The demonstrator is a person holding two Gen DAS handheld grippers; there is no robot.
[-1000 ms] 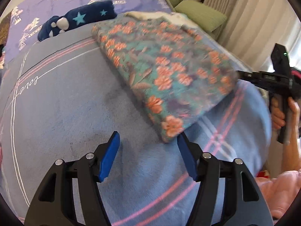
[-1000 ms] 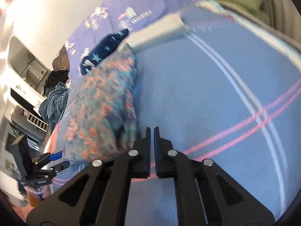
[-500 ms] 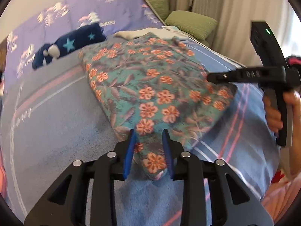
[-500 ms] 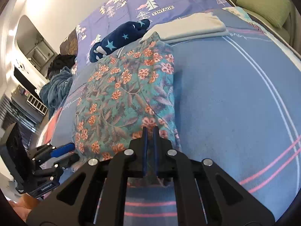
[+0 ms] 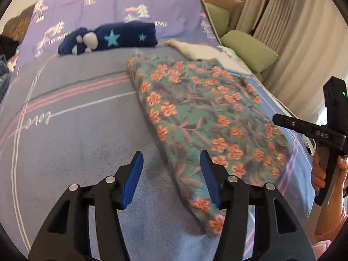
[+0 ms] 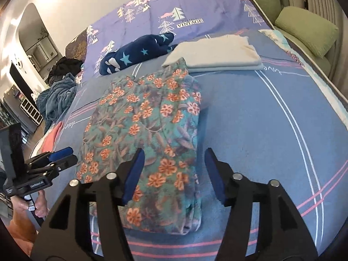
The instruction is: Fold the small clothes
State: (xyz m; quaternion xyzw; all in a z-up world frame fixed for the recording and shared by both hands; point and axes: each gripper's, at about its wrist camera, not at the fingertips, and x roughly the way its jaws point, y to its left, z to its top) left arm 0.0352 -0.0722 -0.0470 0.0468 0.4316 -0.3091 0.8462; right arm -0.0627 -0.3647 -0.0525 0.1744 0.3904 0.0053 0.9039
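The purple sheet (image 6: 195, 4) at the head of the bed has little trees on it and a box with the word "VINTAGE". The blue blanket (image 6: 250, 130) has pink and white stripes and some curly white writing that is too small to read. The side of the right claw's body, seen from the left camera, shows the letters "DAS".

The flower cloth (image 6: 143, 130) lies folded flat in the middle of the blanket. It is teal with orange flowers. Its near edge sits close to the near end of the bed, just this side of a pair of pink stripes.

The left claw (image 5: 171, 174) is opening. Its blue pads are apart and press on nothing. The near left edge of the cloth lies between them, under the right pad. The right claw (image 6: 174, 171) is opening too. Its pads are apart over the near right side of the cloth and grip nothing. A hand (image 5: 322, 174) holds the handle of the right claw at the side of the bed.

Right of the cloth, the blanket is bare all the way to the bed's edge. Left of it there is bare blanket too. Past the far end of the cloth lie a folded white cloth (image 6: 217, 52), touching its far corner, and a dark blue star cloth (image 6: 134, 54). Green cushions (image 5: 248, 50) sit past the bed's right edge.
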